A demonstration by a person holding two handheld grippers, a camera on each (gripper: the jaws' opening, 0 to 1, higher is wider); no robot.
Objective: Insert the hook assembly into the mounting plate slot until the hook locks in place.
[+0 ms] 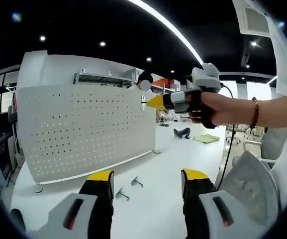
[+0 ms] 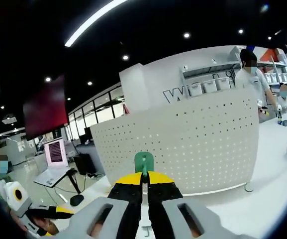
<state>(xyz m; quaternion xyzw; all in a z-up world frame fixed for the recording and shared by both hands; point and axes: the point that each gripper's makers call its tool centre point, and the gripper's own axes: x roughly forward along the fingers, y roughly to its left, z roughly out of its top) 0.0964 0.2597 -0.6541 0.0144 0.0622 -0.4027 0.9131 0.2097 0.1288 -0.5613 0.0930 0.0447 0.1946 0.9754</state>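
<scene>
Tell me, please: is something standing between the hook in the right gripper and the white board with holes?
Nothing visible does. The right gripper is shut on the hook, and open air lies between its green tip and the perforated board. In the left gripper view, two more hooks lie on the table, off that path.

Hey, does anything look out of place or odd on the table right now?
Two loose hooks lie on the table before the pegboard, not yet mounted. Nothing looks damaged or spilled.

White table (image 1: 183,164) bears pegboard panel (image 1: 83,129) and seemingly two hooks (image 1: 128,189).
</scene>
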